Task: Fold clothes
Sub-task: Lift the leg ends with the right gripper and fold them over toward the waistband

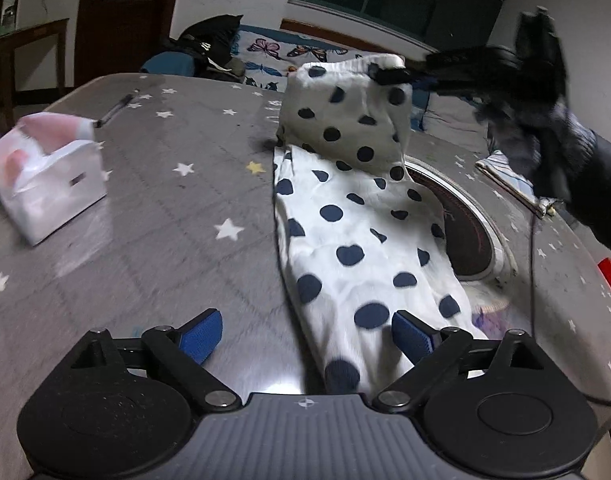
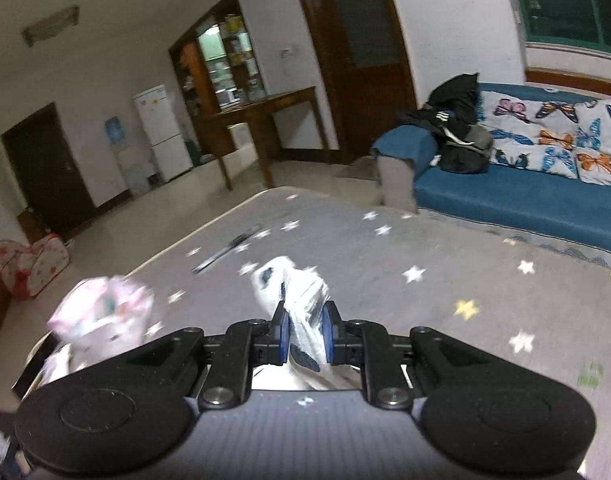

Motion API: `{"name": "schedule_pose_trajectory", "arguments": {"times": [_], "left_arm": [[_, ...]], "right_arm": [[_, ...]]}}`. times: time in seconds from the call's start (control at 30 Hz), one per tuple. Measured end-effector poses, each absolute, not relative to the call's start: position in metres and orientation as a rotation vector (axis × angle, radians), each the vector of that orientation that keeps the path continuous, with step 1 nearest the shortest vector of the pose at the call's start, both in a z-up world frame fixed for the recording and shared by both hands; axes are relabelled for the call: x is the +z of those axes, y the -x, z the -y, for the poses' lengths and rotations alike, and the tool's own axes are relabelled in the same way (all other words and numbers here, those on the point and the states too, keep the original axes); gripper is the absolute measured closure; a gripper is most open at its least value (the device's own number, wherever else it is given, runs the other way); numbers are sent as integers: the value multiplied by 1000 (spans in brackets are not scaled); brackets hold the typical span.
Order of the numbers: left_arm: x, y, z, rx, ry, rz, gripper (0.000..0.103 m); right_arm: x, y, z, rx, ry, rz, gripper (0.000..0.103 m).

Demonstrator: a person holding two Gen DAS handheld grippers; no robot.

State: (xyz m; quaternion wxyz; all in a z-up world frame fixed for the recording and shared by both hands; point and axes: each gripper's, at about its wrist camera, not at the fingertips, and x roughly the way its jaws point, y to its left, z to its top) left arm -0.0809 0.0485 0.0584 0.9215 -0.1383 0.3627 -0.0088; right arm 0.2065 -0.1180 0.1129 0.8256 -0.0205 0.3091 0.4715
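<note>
Left gripper (image 1: 307,334): fingers spread wide, holding nothing. The near end of the polka-dot garment (image 1: 357,248) lies between the two blue pads; the right pad rests on or just over the cloth, the left pad is on bare surface (image 1: 153,216) beside it.

The garment's long axis runs straight away from the left gripper, flat on the surface along the near stretch. Its right edge overlaps a round inset (image 1: 471,236) in the surface.

Far end of the garment stands lifted off the surface, hanging from the right gripper (image 1: 389,76), which comes in from the right. In the right wrist view the fingers (image 2: 283,330) are closed tight on a bunch of the white dotted cloth.

Judgement: the raised far end sits opposite the near end, so the fold would run along the long axis, toward the left gripper.

Containers: white tissue box (image 1: 45,188) left of the garment, well apart; pink-white tissue sticks out of its top. A pen (image 1: 115,110) lies beyond it.
</note>
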Motion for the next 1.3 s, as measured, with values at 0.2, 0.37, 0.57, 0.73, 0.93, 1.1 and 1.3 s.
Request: {"name": "schedule_pose_trajectory", "arguments": {"times": [0.2, 0.37, 0.57, 0.73, 0.93, 1.1, 1.3], "left_arm": [[58, 104, -50, 5, 286, -735, 8], [56, 116, -48, 18, 281, -724, 8], [52, 130, -50, 45, 285, -719, 8], [54, 142, -54, 76, 286, -715, 8], [71, 152, -61, 113, 284, -658, 8], [90, 149, -66, 98, 275, -587, 8], [102, 142, -61, 54, 264, -536, 9]], "right_arm": [[123, -135, 136, 1109, 72, -662, 88], [128, -76, 149, 1211, 78, -665, 88], [118, -8, 169, 1346, 143, -663, 88], [96, 22, 180, 1375, 297, -627, 88], [70, 58, 193, 1401, 484, -579, 85], [65, 73, 195, 1403, 586, -545, 77], [80, 75, 196, 1399, 555, -552, 77]]}}
